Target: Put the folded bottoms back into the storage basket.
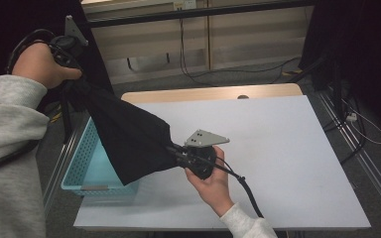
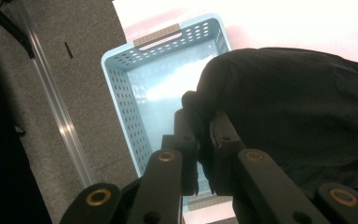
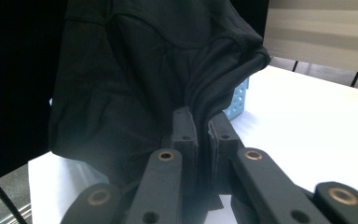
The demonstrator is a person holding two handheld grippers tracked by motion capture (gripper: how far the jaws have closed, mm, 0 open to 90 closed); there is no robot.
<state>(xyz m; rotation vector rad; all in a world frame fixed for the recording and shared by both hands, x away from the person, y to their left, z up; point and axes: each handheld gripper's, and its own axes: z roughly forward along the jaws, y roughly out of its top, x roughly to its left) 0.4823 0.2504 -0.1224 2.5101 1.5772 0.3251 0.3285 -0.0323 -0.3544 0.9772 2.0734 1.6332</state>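
A grey carpeted floor (image 1: 258, 74) with loose cables runs behind a pale desk (image 1: 278, 163) that takes up the centre and right of the high view; the far wall is light panelling, and both upper corners sink into darkness. A light blue perforated basket (image 1: 82, 171) sits at the desk's lower left edge, its right half covered from above.

A black cloth (image 1: 129, 139) hangs stretched in the air between the two hands, slanting from the upper left of the high view down to its middle, above the basket and the desk's left edge. The left gripper (image 1: 72, 82), raised at the upper left, has its fingers clenched on one bunched end of the cloth; in the left gripper view the fold (image 2: 204, 121) is pinched between the fingers (image 2: 185, 128), with the basket (image 2: 121, 88) below. The right gripper (image 1: 171, 148), at the middle of the high view, is likewise clamped on the other end; in the right gripper view the gathered hem (image 3: 203, 116) runs down between its fingers (image 3: 184, 126).

The cloth is so dark that its shape is hard to read; it may be a garment. Both gripper tips are buried in fabric in the high view.
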